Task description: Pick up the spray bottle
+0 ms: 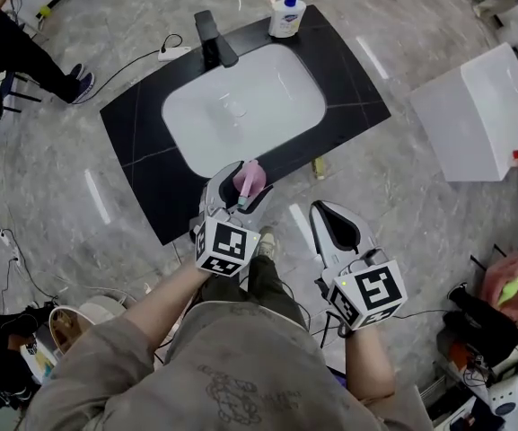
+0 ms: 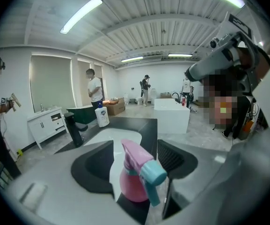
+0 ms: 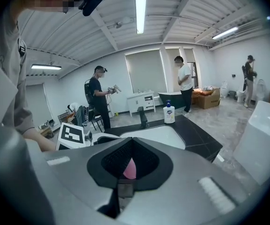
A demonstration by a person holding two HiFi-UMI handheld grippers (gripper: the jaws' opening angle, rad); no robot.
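Note:
The spray bottle [image 1: 248,180] is pink with a teal nozzle [image 2: 152,175]. It stands upright at the front edge of the black counter [image 1: 348,88], between the jaws of my left gripper [image 1: 238,174]. In the left gripper view the bottle [image 2: 134,186] sits between the two black pads, and a strip of white basin shows between it and the left pad, so that gripper [image 2: 135,162] looks open around it. My right gripper [image 1: 320,209] hangs shut to the right, off the counter and over the floor. A sliver of pink shows past its closed jaws [image 3: 130,162].
The counter holds a white basin [image 1: 241,92], a black faucet [image 1: 214,39] and a white soap pump bottle [image 1: 286,13] at its far edge. A white tub [image 1: 478,110] stands to the right. A person [image 1: 12,48] is at the far left, and cables lie on the floor.

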